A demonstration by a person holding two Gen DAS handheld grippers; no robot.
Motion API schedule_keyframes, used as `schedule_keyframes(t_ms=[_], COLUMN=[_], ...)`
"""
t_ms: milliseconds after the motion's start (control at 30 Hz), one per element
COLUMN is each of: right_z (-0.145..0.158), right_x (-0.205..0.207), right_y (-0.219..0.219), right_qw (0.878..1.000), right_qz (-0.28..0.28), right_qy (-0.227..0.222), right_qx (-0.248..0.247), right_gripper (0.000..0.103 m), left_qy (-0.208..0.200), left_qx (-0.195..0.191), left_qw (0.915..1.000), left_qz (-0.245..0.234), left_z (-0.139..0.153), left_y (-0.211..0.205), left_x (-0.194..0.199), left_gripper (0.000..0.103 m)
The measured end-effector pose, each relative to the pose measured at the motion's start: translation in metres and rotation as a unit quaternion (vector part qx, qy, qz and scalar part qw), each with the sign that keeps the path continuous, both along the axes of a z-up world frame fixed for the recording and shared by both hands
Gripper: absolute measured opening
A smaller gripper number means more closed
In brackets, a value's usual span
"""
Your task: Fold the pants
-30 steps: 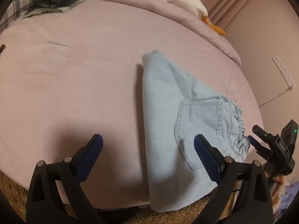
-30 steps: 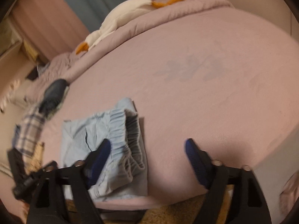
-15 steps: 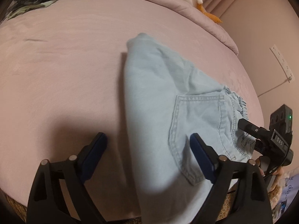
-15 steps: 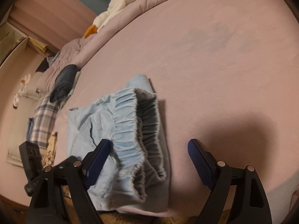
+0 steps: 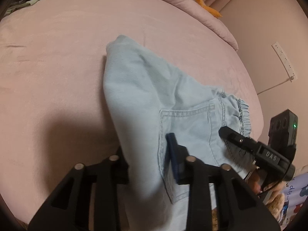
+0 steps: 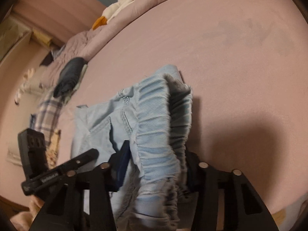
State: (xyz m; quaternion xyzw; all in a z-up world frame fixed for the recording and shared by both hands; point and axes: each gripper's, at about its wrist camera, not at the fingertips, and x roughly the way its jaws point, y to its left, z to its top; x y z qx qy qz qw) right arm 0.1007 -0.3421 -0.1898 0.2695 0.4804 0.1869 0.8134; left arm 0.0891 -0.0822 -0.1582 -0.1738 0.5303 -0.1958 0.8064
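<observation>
- Lying on the pink bed (image 5: pixel 57 61), the light blue pants (image 5: pixel 154 100) sit folded near the bed's near edge, with the back pocket (image 5: pixel 188 132) facing up and the elastic waistband (image 6: pixel 159 119) bunched at the right end.
- The left gripper (image 5: pixel 148 150) has its fingers (image 5: pixel 174 154) pinching the near fold of the pants beside the pocket; cloth fills the gap between them.
- The right gripper (image 6: pixel 156 165) has its fingers (image 6: pixel 123 159) closed on the gathered waistband, which bulges up between them.
- Each gripper shows in the other's view, at the near side of the pants.
- At the far side of the bed lie a white plush toy (image 6: pixel 123 5) with orange parts and a dark rolled garment (image 6: pixel 69 75) next to plaid cloth (image 6: pixel 48 111).
- A white power strip (image 5: pixel 284 59) hangs on the wall to the right.
</observation>
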Motion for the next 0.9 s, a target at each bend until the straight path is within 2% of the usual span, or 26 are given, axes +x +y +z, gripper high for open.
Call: schedule_keyframes(t_ms=[100,333,600,900], right_z=[0.015,0.050,0.082,0.104], right_x=[-0.010,-0.021,-0.014,0.011], right_y=[0.007,0.028,0.053,0.077], right_qw=[1.000,0.998,0.994,0.989], right_qz=[-0.009,-0.019,-0.010,0.010], right_qy=[-0.015,-0.046,-0.084,-0.120], right_qx=[-0.023,-0.045,-0.065,-0.087], right_gripper=[0.040,0.038,0.038,0.038], left_qy=[-0.006,-0.036,-0.081,-0.118], left_qx=[-0.002,0.000,0.004,0.019], left_qw=[1.0000,0.9993,0.9967,0.9924], left_qz=[-0.005,-0.007,0.007,0.030], left_z=[0.014,0.051,0.085,0.098], left_y=[0.002,0.026,0.055,0.072], left_x=[-0.007,-0.017,-0.027,-0.015], left_gripper=[0.017,0.017,0.017,0.017])
